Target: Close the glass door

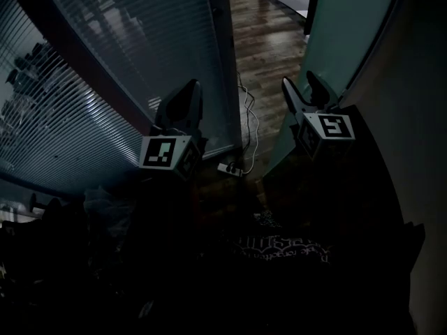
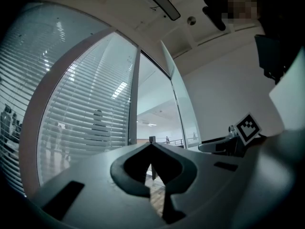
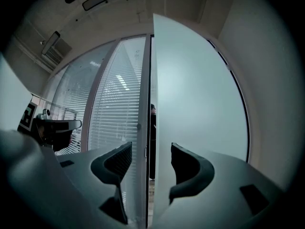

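The glass door stands ajar, its free edge lined up between the spread jaws of the right gripper. Best to clench squarely there, then swing it steadily toward the slatted panel. The left gripper (pinched together, empty) hangs left of the door.

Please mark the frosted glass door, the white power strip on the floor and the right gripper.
Frosted pale glass door (image 3: 200, 89): right gripper view, middle of its pane.
White power strip (image 1: 229, 169): head view, its casing.
Right gripper (image 1: 298, 80): head view, midway between its parted fingertips.
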Demonstrator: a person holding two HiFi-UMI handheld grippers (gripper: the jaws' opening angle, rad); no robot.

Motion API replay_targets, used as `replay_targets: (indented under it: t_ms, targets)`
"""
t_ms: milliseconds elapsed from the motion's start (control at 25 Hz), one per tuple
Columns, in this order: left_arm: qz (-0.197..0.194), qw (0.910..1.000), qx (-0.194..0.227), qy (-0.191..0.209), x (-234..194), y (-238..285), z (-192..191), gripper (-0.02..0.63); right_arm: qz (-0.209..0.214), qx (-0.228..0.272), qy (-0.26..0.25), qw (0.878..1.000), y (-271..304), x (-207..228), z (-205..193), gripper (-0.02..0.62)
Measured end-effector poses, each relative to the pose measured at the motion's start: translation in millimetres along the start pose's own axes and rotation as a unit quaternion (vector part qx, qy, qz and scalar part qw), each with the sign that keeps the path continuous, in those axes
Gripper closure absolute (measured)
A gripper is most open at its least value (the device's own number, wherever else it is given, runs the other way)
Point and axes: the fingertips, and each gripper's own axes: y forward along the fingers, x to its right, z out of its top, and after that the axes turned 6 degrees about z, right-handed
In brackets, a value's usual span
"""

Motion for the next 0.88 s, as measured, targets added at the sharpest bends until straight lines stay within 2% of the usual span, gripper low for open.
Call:
replay_targets:
  t_ms: [880]
  targets:
    - [0.038,0.9993,0.000,0.001,-37.0,43.3,-10.4,0.604,0.069,-0.008,-0.013,0.998,79.9,-12.7,-3.5,0.356]
